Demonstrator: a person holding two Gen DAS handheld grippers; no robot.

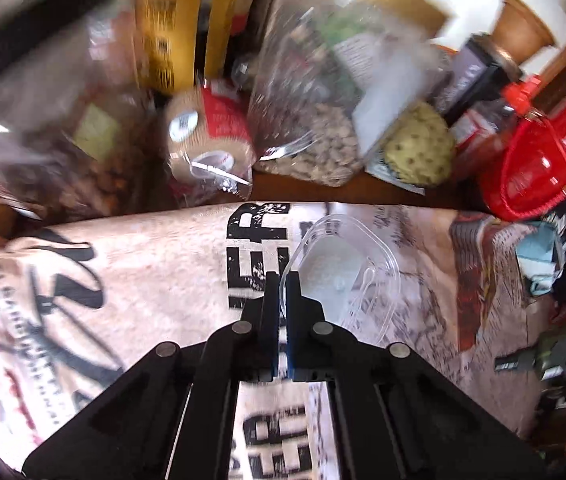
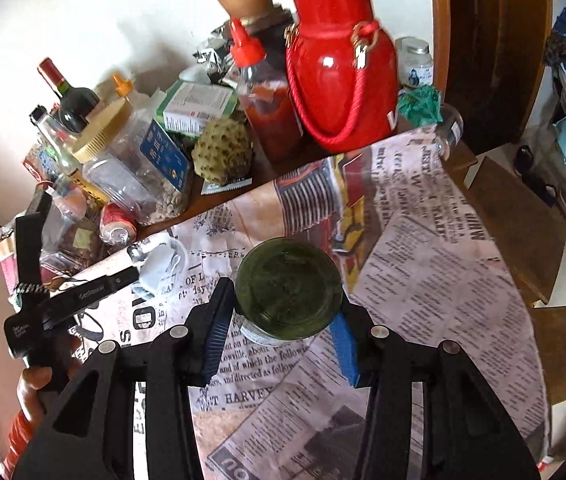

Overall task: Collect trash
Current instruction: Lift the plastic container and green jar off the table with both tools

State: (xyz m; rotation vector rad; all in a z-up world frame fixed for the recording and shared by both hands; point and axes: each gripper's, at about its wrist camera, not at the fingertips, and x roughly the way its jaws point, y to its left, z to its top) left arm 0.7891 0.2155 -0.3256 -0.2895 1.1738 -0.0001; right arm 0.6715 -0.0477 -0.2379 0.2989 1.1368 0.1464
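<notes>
While the left gripper (image 1: 282,280) pinches the near rim of a clear, shallow plastic tray (image 1: 343,276) lying on the newspaper-print tablecloth (image 1: 155,264), the right gripper (image 2: 283,312) clamps a dark green round glass jar (image 2: 289,286) between both blue pads (image 2: 215,332).

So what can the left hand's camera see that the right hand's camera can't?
Only the left wrist view shows the yellow box at the back. Only the right wrist view shows the wine bottle and the right gripper closed around a green jar. Both show the left gripper pinching the rim of a clear plastic tub, the red flask, the bumpy green fruit and the newsprint cloth.
</notes>
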